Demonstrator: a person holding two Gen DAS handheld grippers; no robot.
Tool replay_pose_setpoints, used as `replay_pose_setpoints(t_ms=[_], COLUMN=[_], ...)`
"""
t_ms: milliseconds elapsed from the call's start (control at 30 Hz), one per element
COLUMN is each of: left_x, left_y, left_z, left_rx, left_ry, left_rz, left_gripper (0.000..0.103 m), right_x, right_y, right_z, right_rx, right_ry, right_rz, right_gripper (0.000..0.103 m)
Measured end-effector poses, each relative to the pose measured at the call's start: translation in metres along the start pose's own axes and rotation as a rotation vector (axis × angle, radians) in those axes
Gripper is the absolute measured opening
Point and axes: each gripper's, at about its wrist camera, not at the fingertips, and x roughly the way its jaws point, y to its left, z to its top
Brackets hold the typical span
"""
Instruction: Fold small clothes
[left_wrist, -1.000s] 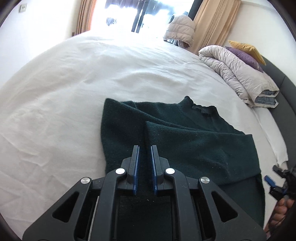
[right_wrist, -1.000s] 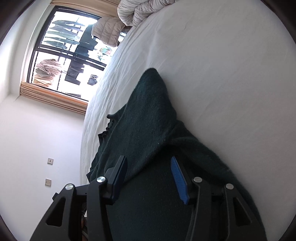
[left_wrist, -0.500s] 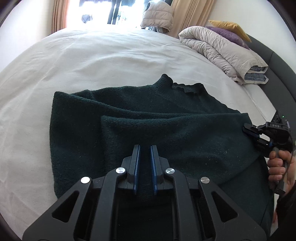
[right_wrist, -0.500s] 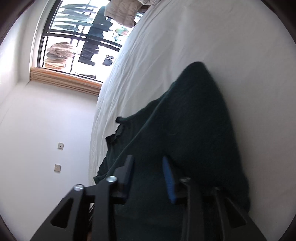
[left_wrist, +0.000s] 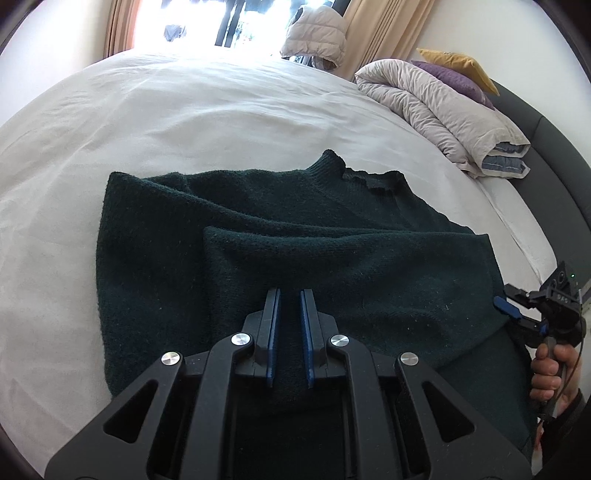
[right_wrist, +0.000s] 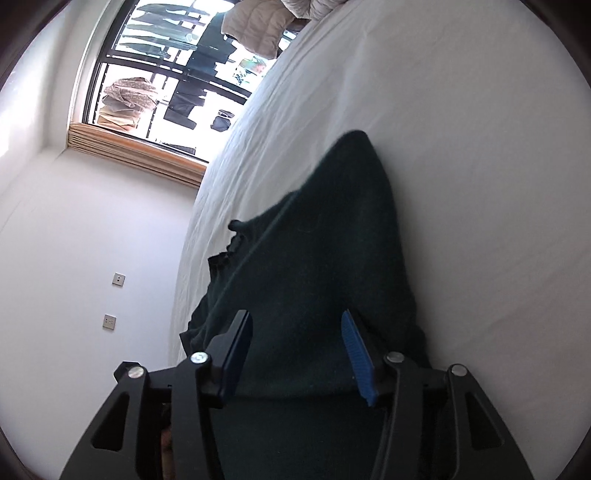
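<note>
A dark green sweater (left_wrist: 295, 251) is spread, partly folded, on the white bed (left_wrist: 184, 110). Its near fold is pinched by the left hand-held gripper (left_wrist: 289, 314). The right hand-held gripper (right_wrist: 297, 328) is held open over the cloth.

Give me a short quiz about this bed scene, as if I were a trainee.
1. True or false: the dark green sweater lies on a white bed.
2. Which gripper stands wide open: A) left gripper, B) right gripper?
3. Fill in: beside the headboard lies a folded beige ____.

Key: 1 true; 2 B; 3 duvet.
</note>
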Motion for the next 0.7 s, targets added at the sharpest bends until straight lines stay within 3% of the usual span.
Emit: replay_pose_setpoints(t_ms=[33,67,167,267,300,333,433,467,533,567,600,633,700], left_x=[-0.003,-0.006,-0.026,-0.062,-0.078,-0.095,-0.143,-0.157,-0.183,-0.198,-0.213,-0.230,-0.254], left_y=[0.001,0.001,0.001,-0.005,-0.009,-0.016,-0.039,-0.046,-0.060,-0.065,-0.069,-0.072,-0.079], left_z=[-0.001,-0.003,-0.012,-0.028,-0.035,-0.044,-0.079,-0.093,-0.122,-0.139,-0.156,-0.174,-0.205], left_rx=[0.000,0.004,0.019,0.065,0.092,0.130,0.257,0.293,0.357,0.382,0.404,0.424,0.480], left_ry=[-0.002,-0.003,-0.006,-0.038,-0.054,-0.076,-0.133,-0.132,-0.126,-0.139,-0.168,-0.205,-0.236], left_rz=[-0.006,-0.007,0.012,0.041,0.050,0.065,0.033,0.011,-0.041,-0.058,-0.062,-0.053,-0.026], left_gripper=[0.011,0.011,0.011,0.011,0.011,0.011,0.011,0.016,0.035,0.064,0.079,0.081,0.091], right_x=[-0.006,-0.015,-0.049,-0.094,-0.112,-0.130,-0.174,-0.186,-0.205,-0.214,-0.222,-0.229,-0.229], right_y=[-0.012,-0.023,-0.033,-0.025,-0.018,-0.009,0.033,0.049,0.080,0.096,0.109,0.118,0.134], right_z=[0.000,-0.002,-0.012,-0.030,-0.038,-0.048,-0.083,-0.099,-0.136,-0.155,-0.175,-0.192,-0.219], right_rx=[0.044,0.082,0.069,-0.001,-0.042,-0.093,-0.300,-0.379,-0.543,-0.618,-0.676,-0.727,-0.801], right_ry=[-0.001,-0.005,-0.033,-0.083,-0.113,-0.148,-0.231,-0.261,-0.328,-0.374,-0.434,-0.485,-0.500], right_rz=[0.012,0.021,-0.005,-0.161,-0.206,-0.246,-0.340,-0.368,-0.387,-0.392,-0.404,-0.420,-0.436], right_gripper=[0.021,0.015,0.013,0.032,0.049,0.057,0.064,0.067,0.086,0.093,0.103,0.103,0.103])
